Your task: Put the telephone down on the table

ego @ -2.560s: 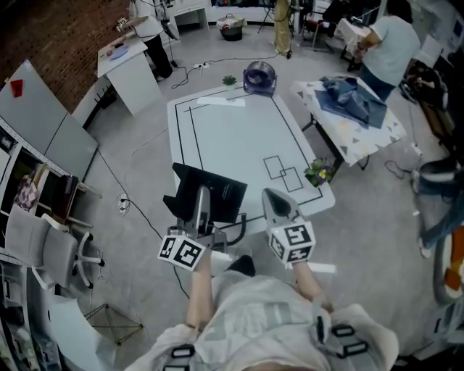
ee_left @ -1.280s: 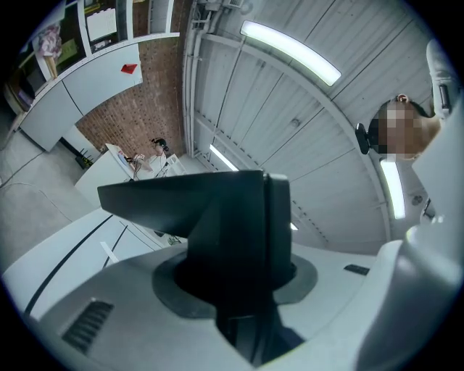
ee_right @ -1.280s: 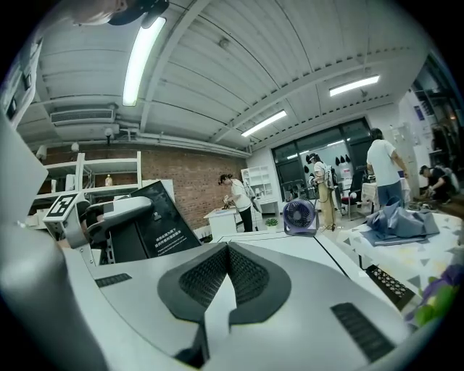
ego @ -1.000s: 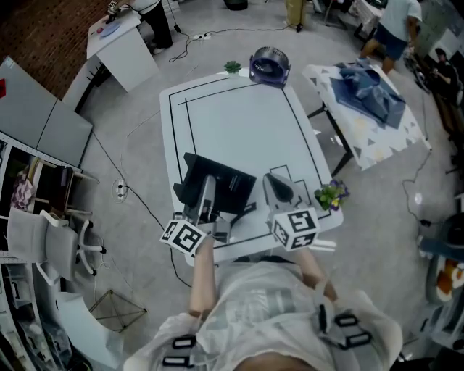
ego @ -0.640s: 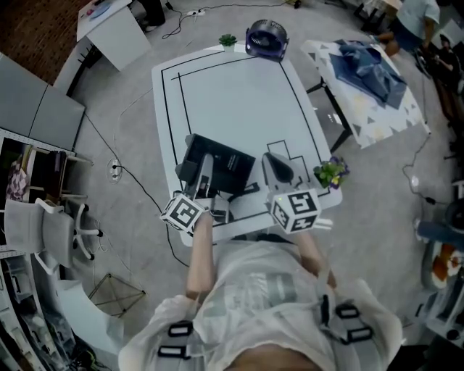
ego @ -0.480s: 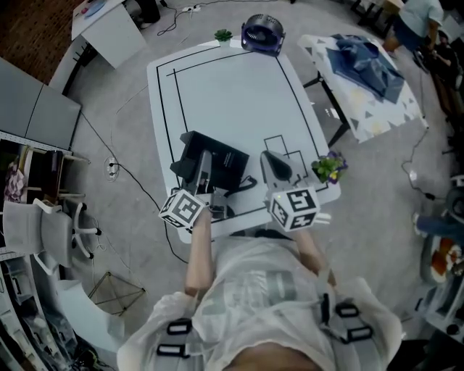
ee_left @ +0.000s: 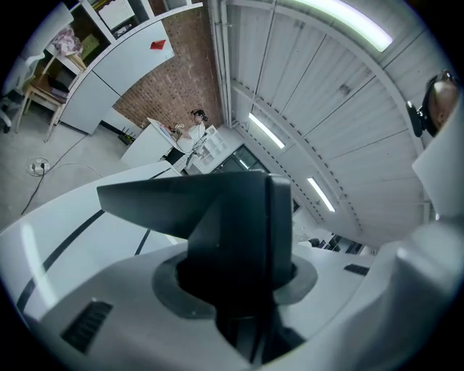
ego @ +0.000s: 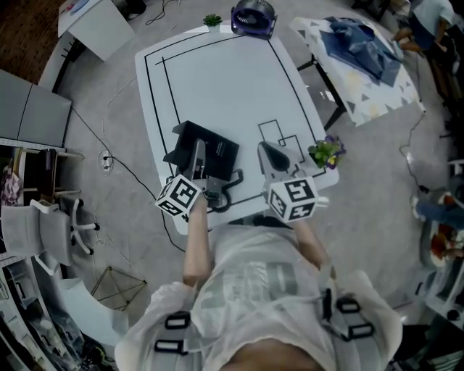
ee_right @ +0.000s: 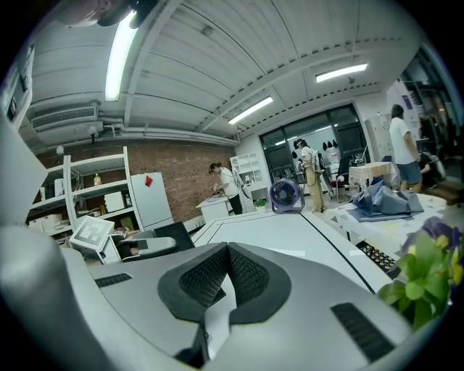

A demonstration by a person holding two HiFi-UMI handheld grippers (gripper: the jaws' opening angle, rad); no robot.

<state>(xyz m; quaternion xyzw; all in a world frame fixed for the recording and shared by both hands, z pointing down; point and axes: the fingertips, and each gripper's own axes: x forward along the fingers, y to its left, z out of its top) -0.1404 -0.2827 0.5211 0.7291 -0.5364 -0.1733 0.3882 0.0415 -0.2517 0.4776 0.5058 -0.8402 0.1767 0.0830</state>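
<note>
The telephone [ego: 212, 151], a black angular box with a coiled black cord [ego: 228, 194], hangs over the near left part of the white table [ego: 217, 80]. My left gripper [ego: 197, 153] is shut on it; in the left gripper view the black telephone [ee_left: 232, 232] fills the space between the jaws. I cannot tell whether the telephone touches the tabletop. My right gripper [ego: 272, 153] hovers just to the right, over the table's front edge, shut with nothing in it; its ribbed pads [ee_right: 206, 272] meet. The telephone [ee_right: 163, 239] shows at that view's left.
Black tape lines and small rectangles [ego: 279, 141] mark the tabletop. A purple fan [ego: 253, 14] and a small plant [ego: 212, 20] stand at the far edge, a flower pot [ego: 326, 152] at the right edge. A side table with blue cloth [ego: 362, 43] stands right.
The person has stepped closer to the table, so both grippers now reach over its front edge. The left gripper still grips the telephone, and the right gripper stays shut beside it.
</note>
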